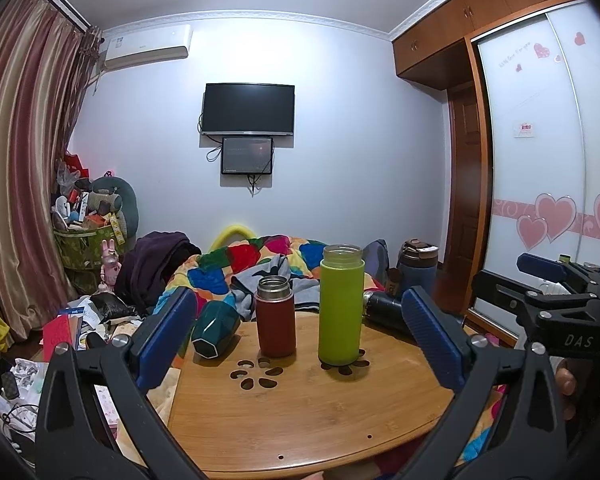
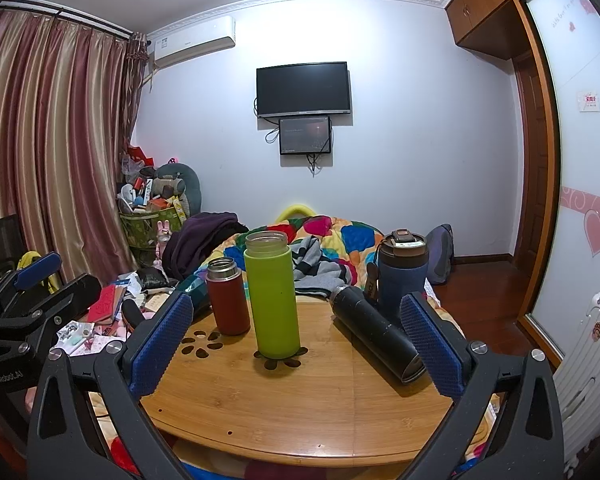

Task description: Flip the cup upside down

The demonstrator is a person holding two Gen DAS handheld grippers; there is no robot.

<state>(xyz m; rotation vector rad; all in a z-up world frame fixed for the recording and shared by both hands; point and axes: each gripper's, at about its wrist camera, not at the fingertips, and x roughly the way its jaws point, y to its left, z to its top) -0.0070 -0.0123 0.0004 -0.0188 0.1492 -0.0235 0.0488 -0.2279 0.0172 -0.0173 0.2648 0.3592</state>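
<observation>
A round bamboo table [image 1: 300, 412] [image 2: 300, 400] holds several cups. A tall green cup [image 1: 341, 306] [image 2: 273, 296] and a shorter red cup [image 1: 275, 318] [image 2: 227, 298] stand upright with open mouths. A dark teal cup [image 1: 214, 330] [image 2: 194, 290] lies on its side at the left. A black flask [image 1: 384, 308] [image 2: 376, 334] lies on its side at the right. My left gripper [image 1: 300, 344] is open and empty, short of the cups. My right gripper [image 2: 296, 340] is open and empty around the green cup's near side, apart from it.
A blue tumbler with a brown lid [image 2: 403, 270] [image 1: 416, 270] stands at the table's far right edge. A bed with a colourful quilt [image 1: 260, 264] lies behind. Clutter covers the floor at the left [image 1: 80, 320]. A wardrobe [image 1: 540, 160] and a suitcase [image 2: 588, 360] are at the right.
</observation>
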